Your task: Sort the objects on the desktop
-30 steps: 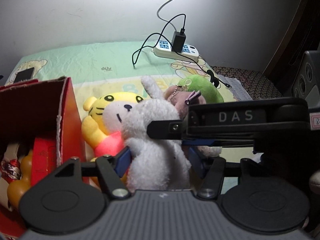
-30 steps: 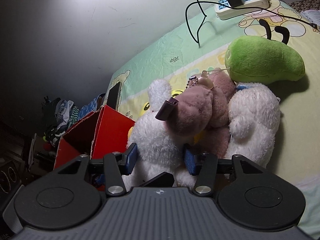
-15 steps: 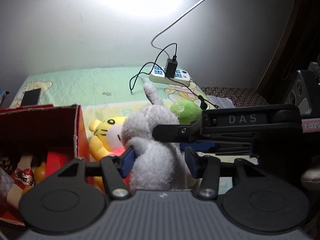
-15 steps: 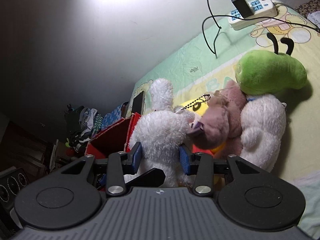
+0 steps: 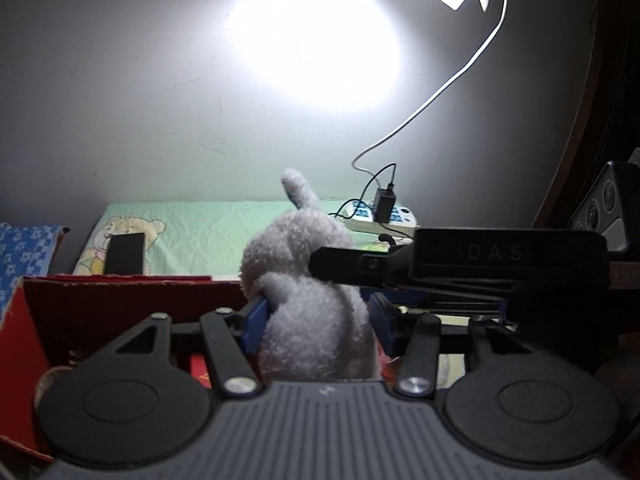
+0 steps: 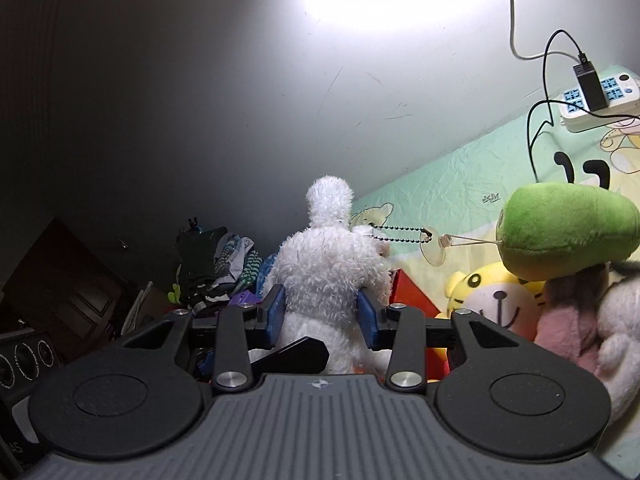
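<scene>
White plush rabbit (image 5: 316, 280) is clamped upright at frame centre by both the left hand-held gripper (image 5: 316, 318) and the right hand-held gripper (image 6: 322, 314), whose jaws are closing. Red box (image 5: 120, 300) is seen lower left, just beside the rabbit, nearer the left one.

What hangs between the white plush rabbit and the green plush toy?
In the right wrist view, a ball chain and clear suction cup span from the white plush rabbit to the green plush toy.
</scene>
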A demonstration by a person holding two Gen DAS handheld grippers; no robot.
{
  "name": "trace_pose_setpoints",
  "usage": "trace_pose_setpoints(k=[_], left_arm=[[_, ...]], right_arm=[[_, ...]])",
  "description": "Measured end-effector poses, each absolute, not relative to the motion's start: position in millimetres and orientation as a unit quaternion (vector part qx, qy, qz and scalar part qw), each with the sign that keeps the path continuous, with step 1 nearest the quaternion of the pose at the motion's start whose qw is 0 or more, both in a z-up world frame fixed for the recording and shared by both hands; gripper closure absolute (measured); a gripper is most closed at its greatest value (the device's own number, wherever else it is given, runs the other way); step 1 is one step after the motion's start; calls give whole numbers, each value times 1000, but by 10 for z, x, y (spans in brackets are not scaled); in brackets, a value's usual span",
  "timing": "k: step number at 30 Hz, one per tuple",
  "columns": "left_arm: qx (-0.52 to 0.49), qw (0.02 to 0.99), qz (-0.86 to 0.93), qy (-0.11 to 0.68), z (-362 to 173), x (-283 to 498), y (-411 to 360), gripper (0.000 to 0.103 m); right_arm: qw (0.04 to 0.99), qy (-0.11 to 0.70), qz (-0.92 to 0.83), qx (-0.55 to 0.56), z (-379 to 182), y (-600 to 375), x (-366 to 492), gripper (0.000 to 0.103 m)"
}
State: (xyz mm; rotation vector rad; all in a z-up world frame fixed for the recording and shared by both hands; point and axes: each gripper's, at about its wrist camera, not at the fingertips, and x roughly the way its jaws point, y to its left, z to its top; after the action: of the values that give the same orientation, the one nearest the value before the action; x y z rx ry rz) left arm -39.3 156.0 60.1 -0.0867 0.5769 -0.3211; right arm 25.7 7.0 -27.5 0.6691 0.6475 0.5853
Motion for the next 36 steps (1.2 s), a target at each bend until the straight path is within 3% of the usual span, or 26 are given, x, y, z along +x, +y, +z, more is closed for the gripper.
trace_pose_setpoints(k=[4, 6, 10, 17, 21, 27, 31, 36], left_arm=[[-66, 931, -163, 320, 460, -345, 1845, 53], [-57, 932, -157, 322, 428, -347, 1914, 53], [-85, 914, -199, 344, 378, -257, 1944, 53], [-47, 919, -227, 320, 483, -297, 1658, 53], [-56, 911, -253, 322, 521, -295, 1439, 59], [-68, 898, -276, 338, 454, -272, 1077, 59], [-62, 870, -304, 383, 186, -248, 736, 59], [-21, 884, -281, 373, 111, -367, 517, 56]], right_arm=[[835, 339, 267, 341, -460, 285, 215, 65], [814, 339, 270, 387, -542, 225, 227, 73], [832, 347, 237, 361, -540, 245, 174, 99], [846, 329, 220, 357, -475, 63, 53, 99], [840, 325, 220, 374, -470, -165, 28, 99], [838, 330, 210, 380, -480, -576, -64, 99], [839, 350, 201, 365, -566, -701, -68, 86], [847, 361, 197, 338, -644, -808, -34, 84]])
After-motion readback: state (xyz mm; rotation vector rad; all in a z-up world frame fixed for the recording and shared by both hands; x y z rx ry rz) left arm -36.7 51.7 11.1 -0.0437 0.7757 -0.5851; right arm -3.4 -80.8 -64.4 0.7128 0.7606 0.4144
